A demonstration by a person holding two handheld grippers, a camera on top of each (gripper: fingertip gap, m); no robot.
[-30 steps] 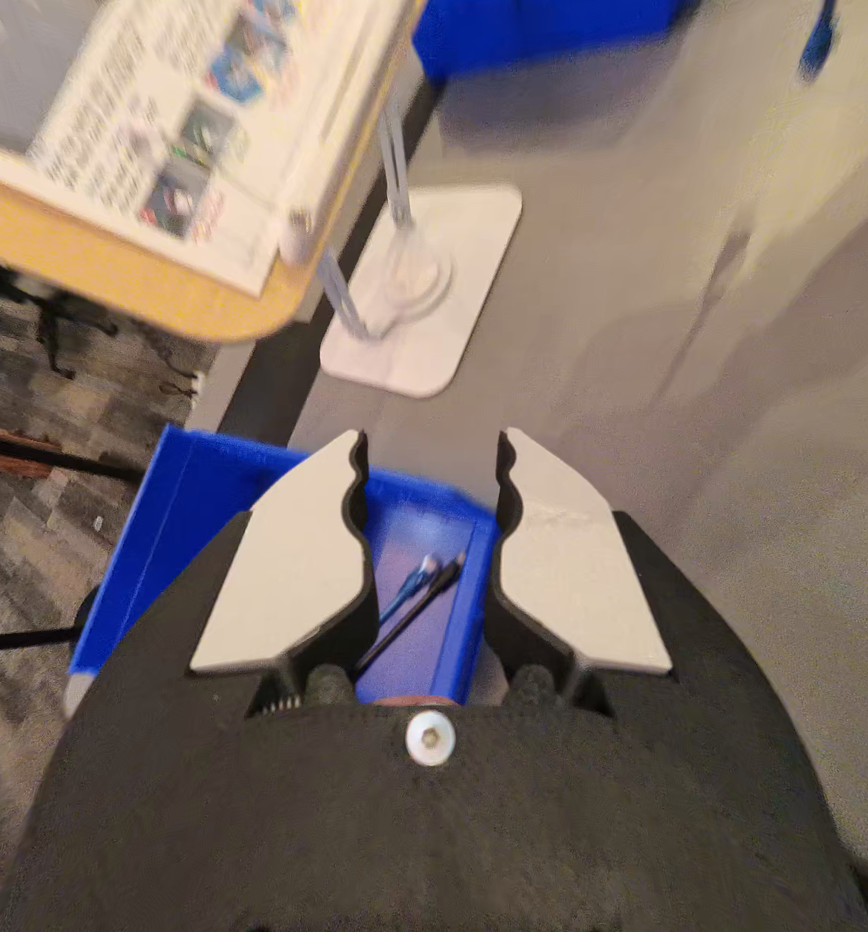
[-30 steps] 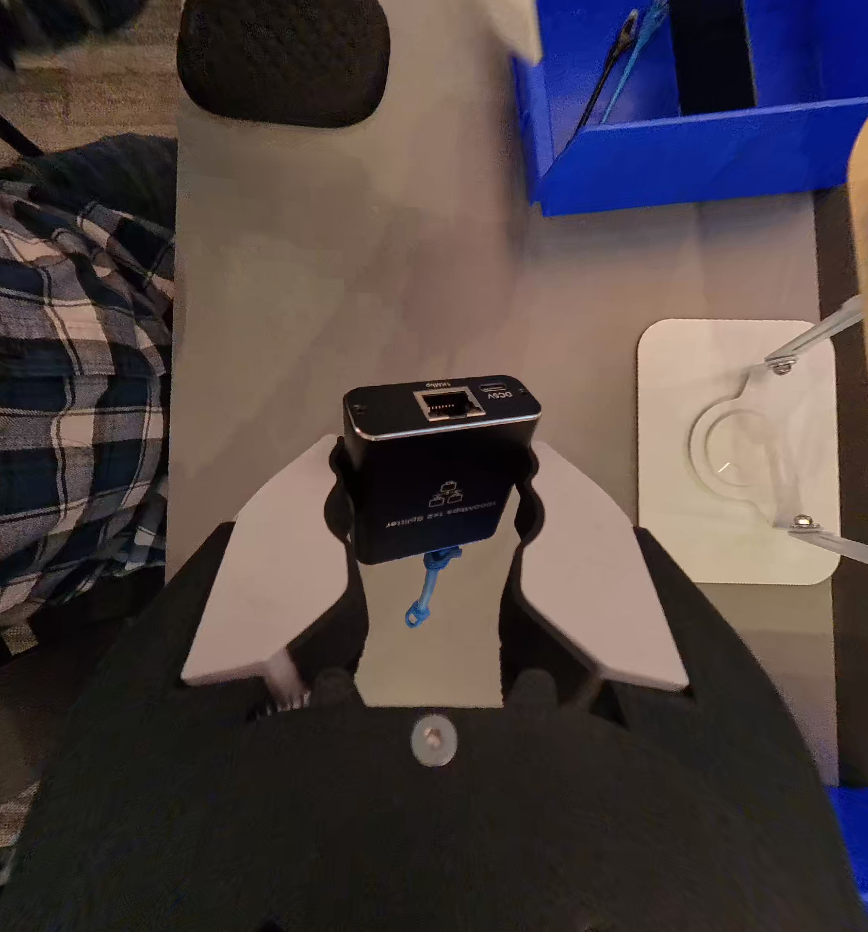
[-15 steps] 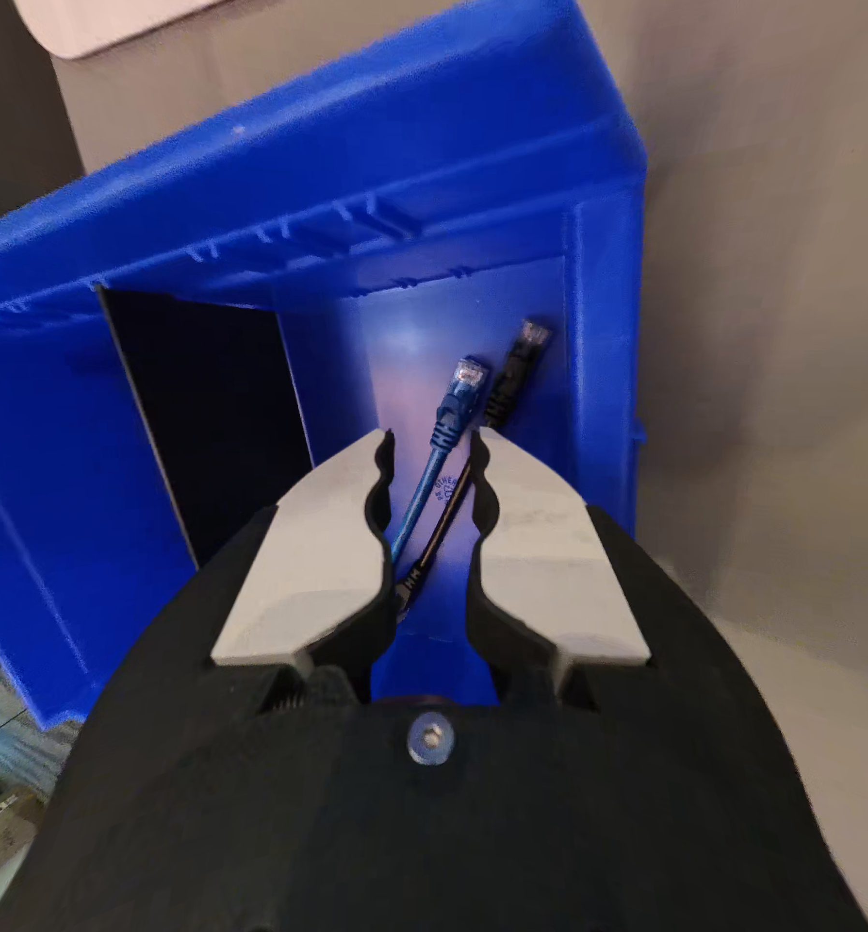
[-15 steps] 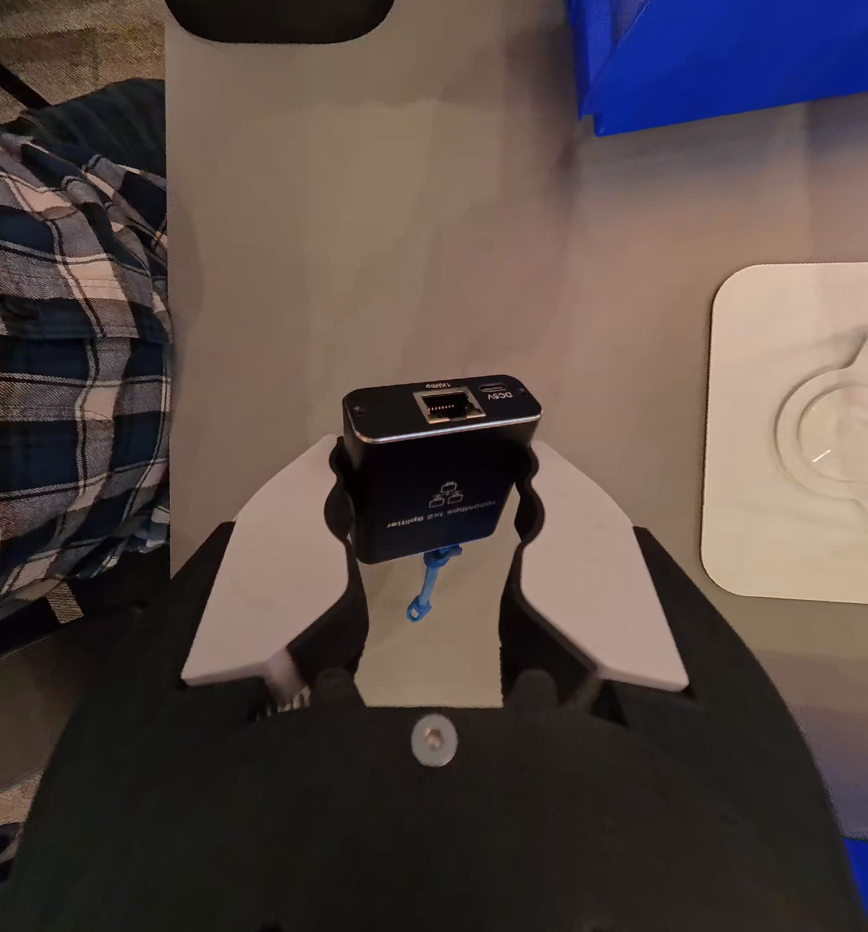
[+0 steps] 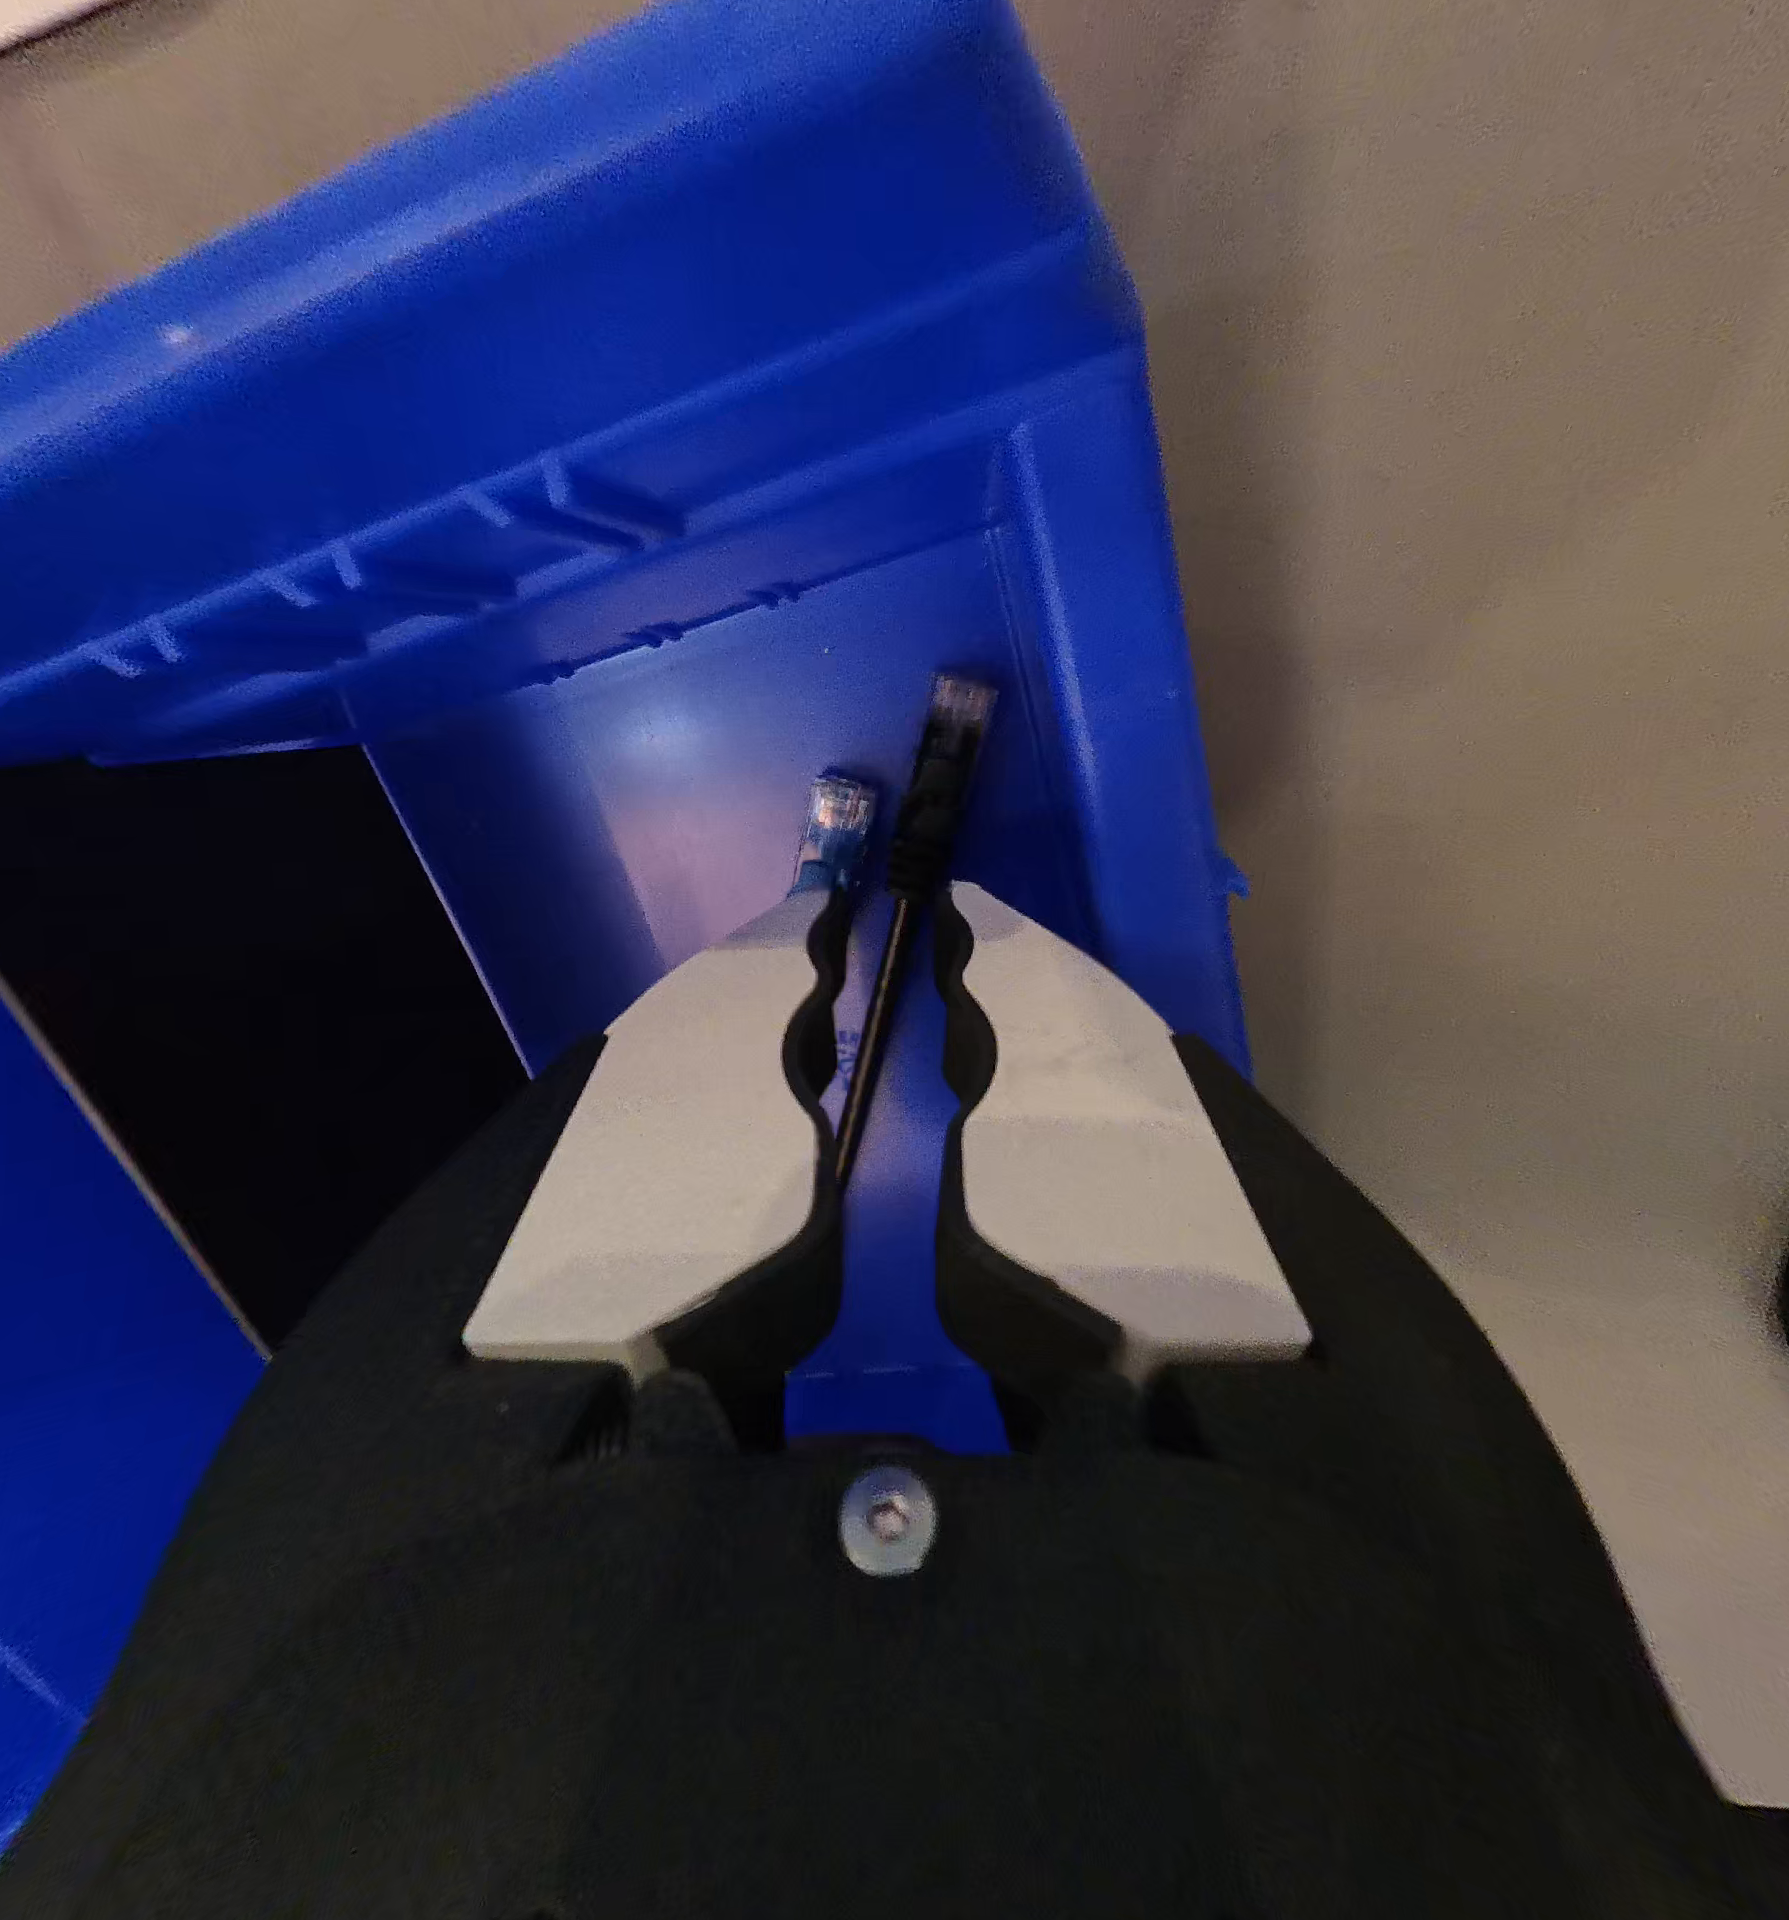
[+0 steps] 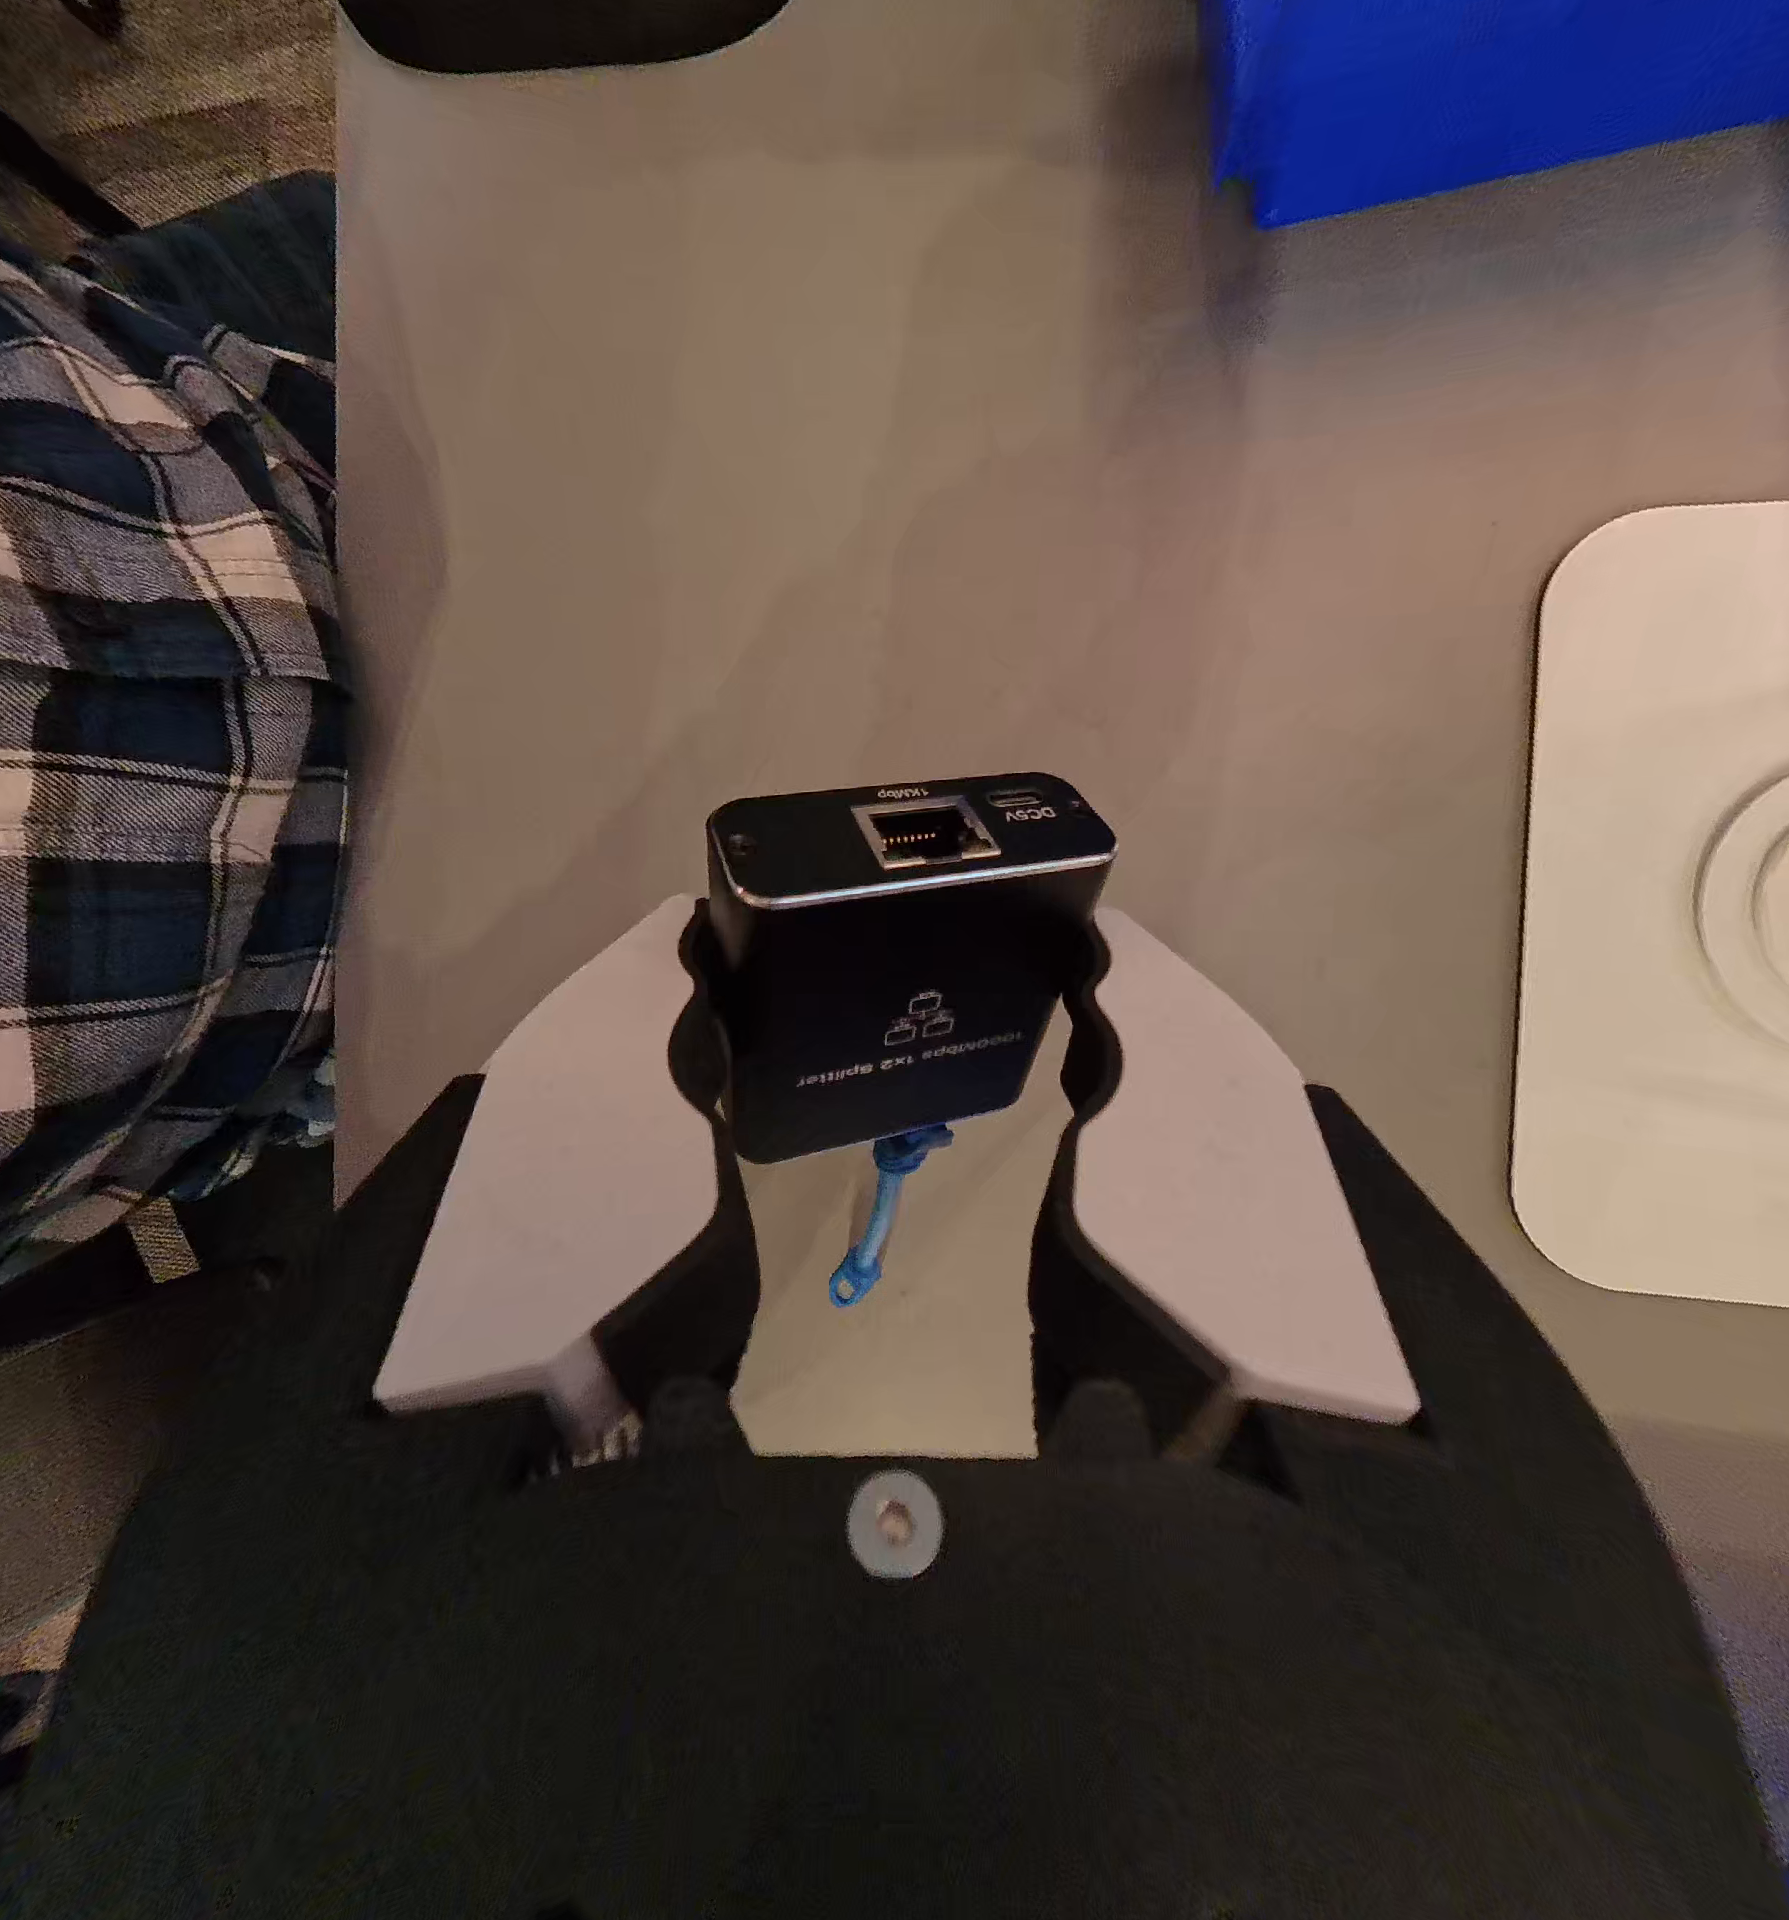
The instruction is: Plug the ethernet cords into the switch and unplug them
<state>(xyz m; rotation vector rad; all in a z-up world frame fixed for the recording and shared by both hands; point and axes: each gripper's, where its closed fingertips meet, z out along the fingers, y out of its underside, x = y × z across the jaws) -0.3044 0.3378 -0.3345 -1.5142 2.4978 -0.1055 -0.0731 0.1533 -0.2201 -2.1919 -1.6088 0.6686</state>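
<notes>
Presently, the right gripper [image 6: 895,925] pinches the black rectangular metal switch [image 6: 895,977], its facing port vacant, while the left gripper [image 5: 890,904], fingers narrowly parted, straddles the thin black ethernet cord [image 5: 869,1049] and blue ethernet cord [image 5: 836,821] in the blue plastic bin [image 5: 578,343], neither yet plugged.

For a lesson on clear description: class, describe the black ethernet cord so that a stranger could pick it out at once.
Find the blue bin on the grey table. In its right-hand compartment two cords lie side by side. The black ethernet cord is the right one, nearer the bin wall, its plug reaching farther than the blue cord.
</notes>
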